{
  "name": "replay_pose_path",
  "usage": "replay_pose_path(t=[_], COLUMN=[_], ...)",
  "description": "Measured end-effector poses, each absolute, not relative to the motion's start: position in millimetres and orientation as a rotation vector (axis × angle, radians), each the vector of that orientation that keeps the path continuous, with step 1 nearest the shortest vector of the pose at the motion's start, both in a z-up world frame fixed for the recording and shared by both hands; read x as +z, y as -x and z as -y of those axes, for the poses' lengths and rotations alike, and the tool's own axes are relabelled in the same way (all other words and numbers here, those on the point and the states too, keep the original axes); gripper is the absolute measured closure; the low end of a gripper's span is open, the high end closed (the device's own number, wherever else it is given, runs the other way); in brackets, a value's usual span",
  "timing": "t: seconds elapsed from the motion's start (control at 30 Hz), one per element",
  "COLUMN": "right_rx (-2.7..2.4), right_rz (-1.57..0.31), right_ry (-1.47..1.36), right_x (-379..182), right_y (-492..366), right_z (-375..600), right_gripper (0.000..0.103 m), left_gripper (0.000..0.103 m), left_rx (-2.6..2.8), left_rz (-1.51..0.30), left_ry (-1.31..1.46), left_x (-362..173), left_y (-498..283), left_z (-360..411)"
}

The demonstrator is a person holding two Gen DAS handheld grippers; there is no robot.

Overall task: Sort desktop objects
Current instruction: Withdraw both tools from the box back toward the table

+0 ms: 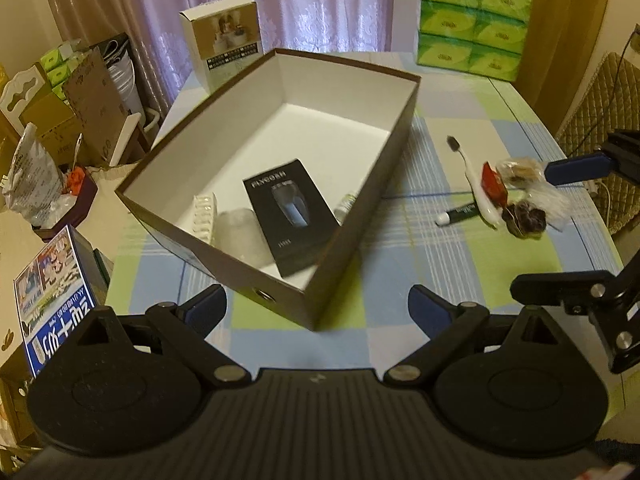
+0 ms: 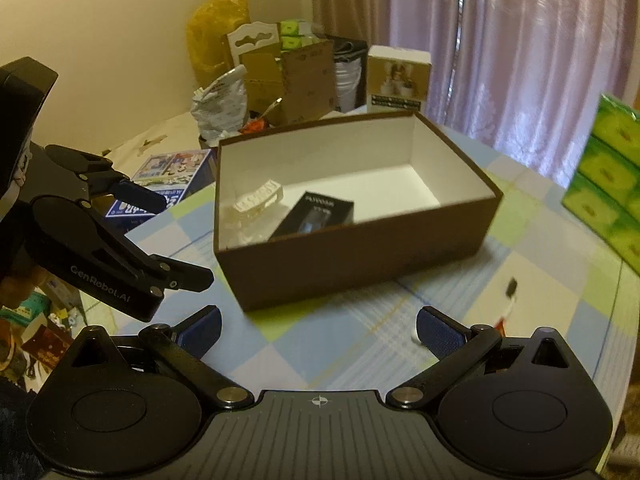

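Because both claws hang open and empty above the bench (image 1: pixel 400 248), nothing is gripped yet, and the risks lie in the coming reach.

Going from left to right in the left wrist view: the left claw (image 1: pixel 316 312) has its blue pads spread wide, and the near corner of the brown box (image 1: pixel 352 264) stands just ahead of it, at about 12 o'clock. Inside the box already lie a white ridged piece (image 1: pixel 205 214), a clear wrapped thing (image 1: pixel 240 236) and a black booklet (image 1: pixel 290 216).

Still loose on the bench, at about 2 o'clock from this claw and well apart from it, is a small heap: a dark marker (image 1: pixel 460 213), a white toothbrush (image 1: pixel 476 184), a red packet (image 1: pixel 493 185) and some clear wrapped snacks (image 1: pixel 528 200). The right claw (image 2: pixel 318 330) is also wide open; one blue finger of it shows right beside the heap.

I think the danger is that these things overlap and touch, so a closing claw could take two at once, or push the toothbrush and marker away. The thin wrappers may also slip from the pads. A low carry could hit the box wall.
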State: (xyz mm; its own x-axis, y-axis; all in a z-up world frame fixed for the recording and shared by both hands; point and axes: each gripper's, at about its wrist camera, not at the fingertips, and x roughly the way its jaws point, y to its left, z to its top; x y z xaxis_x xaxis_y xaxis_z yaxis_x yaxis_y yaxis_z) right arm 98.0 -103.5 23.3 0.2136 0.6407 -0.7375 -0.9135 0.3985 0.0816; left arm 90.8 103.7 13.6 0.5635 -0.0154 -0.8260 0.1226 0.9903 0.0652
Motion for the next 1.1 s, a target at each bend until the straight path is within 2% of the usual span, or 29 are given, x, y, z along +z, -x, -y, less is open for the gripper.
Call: replay_pose_path(t=[0.57,1.1], right_rx=[0.979,0.817], right_rz=[-0.907,-0.940], right_ry=[0.366,0.339], right_x=[-0.8,-23.7], right_y=[-101.2,-136.4], right_z=[183.4,229.7], right_gripper=[0.002,0.002], left_gripper=[0.007,0.008], left_rx=[-0.183,-0.261], left_rz=[-1.007,-1.019], left_ry=[-0.156,-0.184], left_x=[-6.0,-31.1], left_y=[-84.8,-106.2], left_z=[-38.1,8.1])
